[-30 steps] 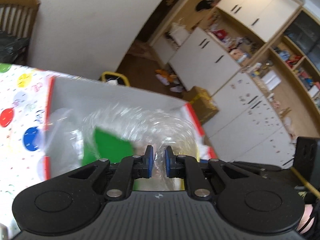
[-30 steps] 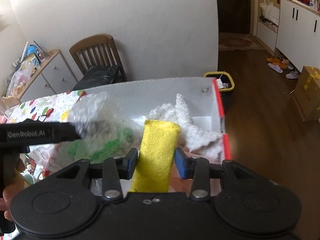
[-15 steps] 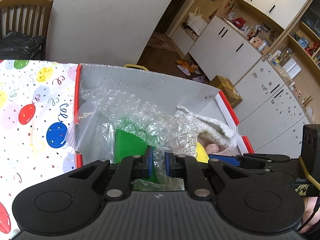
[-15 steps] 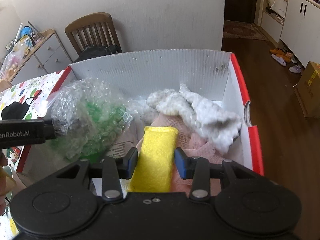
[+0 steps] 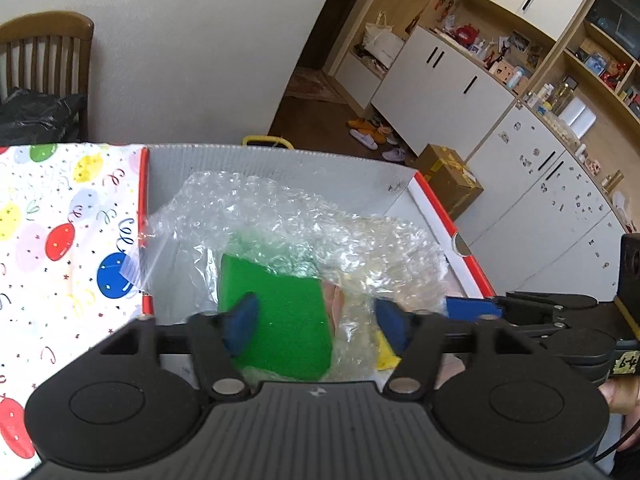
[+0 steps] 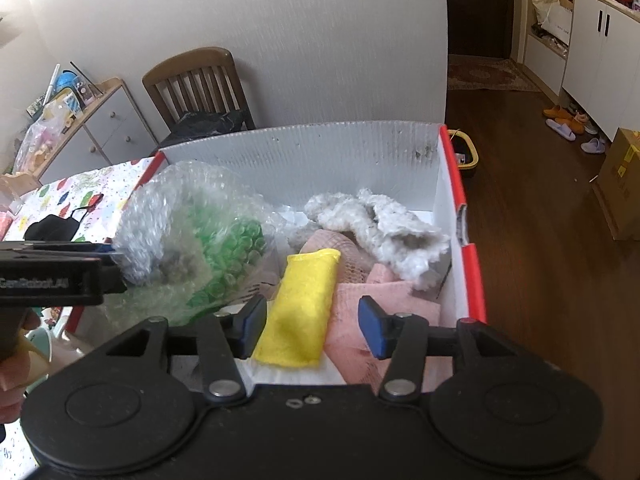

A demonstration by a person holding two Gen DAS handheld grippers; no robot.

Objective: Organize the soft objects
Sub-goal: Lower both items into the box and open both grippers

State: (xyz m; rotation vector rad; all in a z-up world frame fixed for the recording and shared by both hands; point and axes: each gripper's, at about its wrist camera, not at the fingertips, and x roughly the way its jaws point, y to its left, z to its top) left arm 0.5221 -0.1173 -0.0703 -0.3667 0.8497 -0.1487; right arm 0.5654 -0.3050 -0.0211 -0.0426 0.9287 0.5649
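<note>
A red-rimmed white box (image 5: pixel 280 164) (image 6: pixel 320 148) stands at the table's end. In it lie a bubble-wrap bundle (image 5: pixel 304 224) (image 6: pixel 188 216) around a green pad (image 5: pixel 280 312), a yellow pouch (image 6: pixel 300 304), pink cloth (image 6: pixel 380 304) and white fluffy fabric (image 6: pixel 380 224). My left gripper (image 5: pixel 316 324) is open above the green pad and bubble wrap, holding nothing. My right gripper (image 6: pixel 312 328) is open over the box; the yellow pouch lies loose between its fingers. The right gripper also shows in the left wrist view (image 5: pixel 520 312).
A balloon-print tablecloth (image 5: pixel 60 240) covers the table left of the box, with a black mask (image 6: pixel 52 226) on it. A wooden chair (image 6: pixel 196 84) stands behind by the wall. White cabinets (image 5: pixel 440 88), a cardboard box (image 5: pixel 448 184) and slippers are on the floor to the right.
Both grippers have opened. The left let go of the bubble wrap, which now rests in the box. The right let go of the yellow pouch, which now lies on the pink cloth.
</note>
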